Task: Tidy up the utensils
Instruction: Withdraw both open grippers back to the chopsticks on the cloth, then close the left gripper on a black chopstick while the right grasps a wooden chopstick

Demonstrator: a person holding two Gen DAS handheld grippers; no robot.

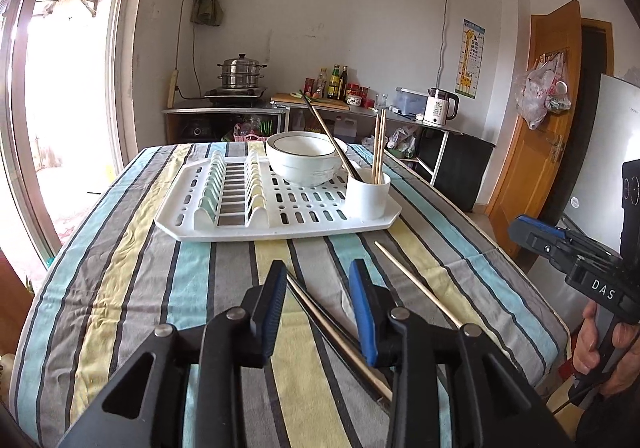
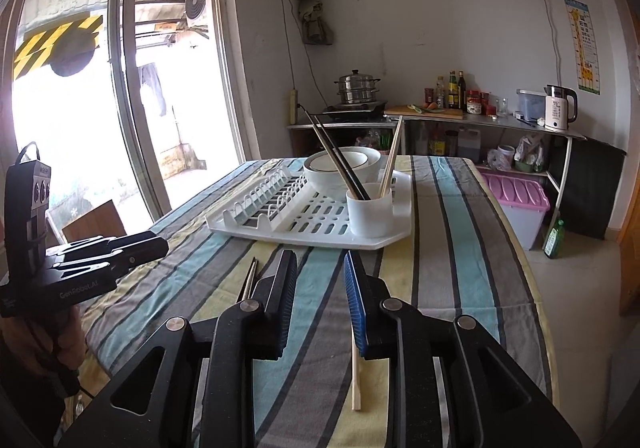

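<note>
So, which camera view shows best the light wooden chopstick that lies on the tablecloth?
The left wrist view: the light chopstick shows nearly whole. In the right wrist view only its end shows, below a blue pad.

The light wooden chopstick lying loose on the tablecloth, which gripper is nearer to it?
Right. The right gripper is directly over the light wooden chopstick, which runs under its blue pad. The left gripper sits beside it, over the dark chopsticks instead.
</note>
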